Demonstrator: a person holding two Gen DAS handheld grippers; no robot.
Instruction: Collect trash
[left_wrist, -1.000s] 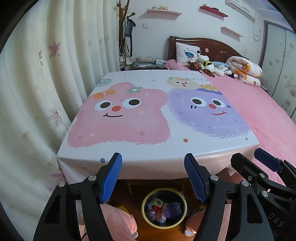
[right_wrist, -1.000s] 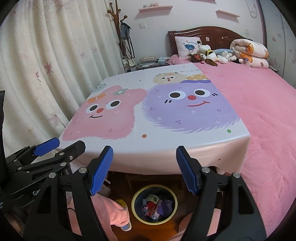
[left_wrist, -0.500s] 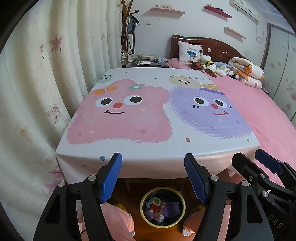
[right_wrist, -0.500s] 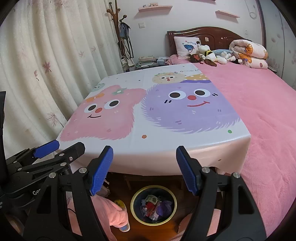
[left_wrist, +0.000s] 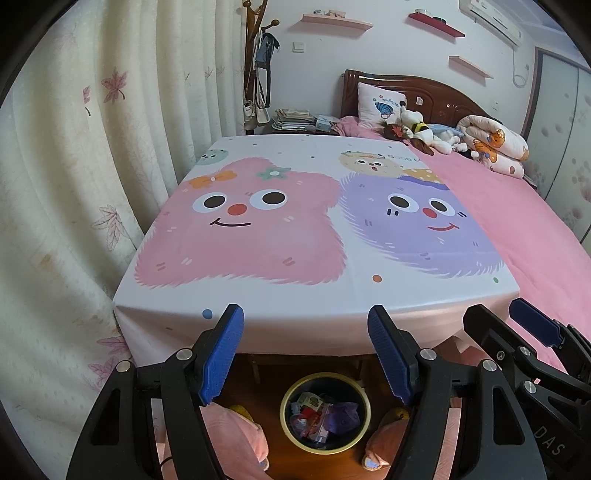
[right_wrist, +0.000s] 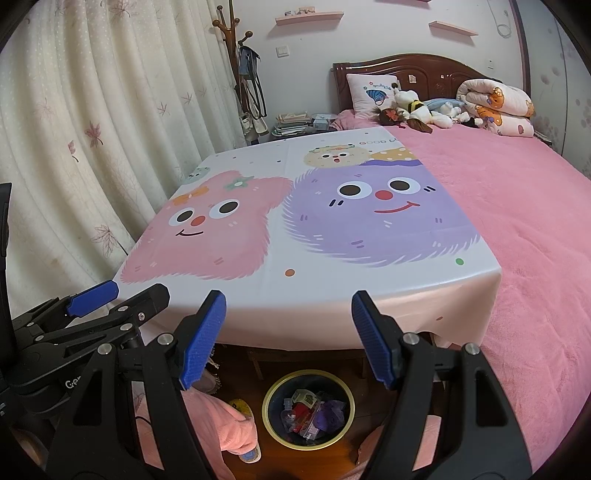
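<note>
Both claws, the left gripper (left_wrist: 306, 352) and right gripper (right_wrist: 288, 338), hung open and empty above the round yellow-rimmed bin (left_wrist: 325, 411) below them, already holding wrappers, while the cartoon-printed white tablecloth (left_wrist: 314, 240) ahead showed no trash left.

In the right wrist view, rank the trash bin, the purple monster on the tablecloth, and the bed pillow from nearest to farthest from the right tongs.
1. Trash bin, on the floor just below the right tongs.
2. Purple monster, mid-table, ahead.
3. Pillow, against the headboard, far back.
</note>
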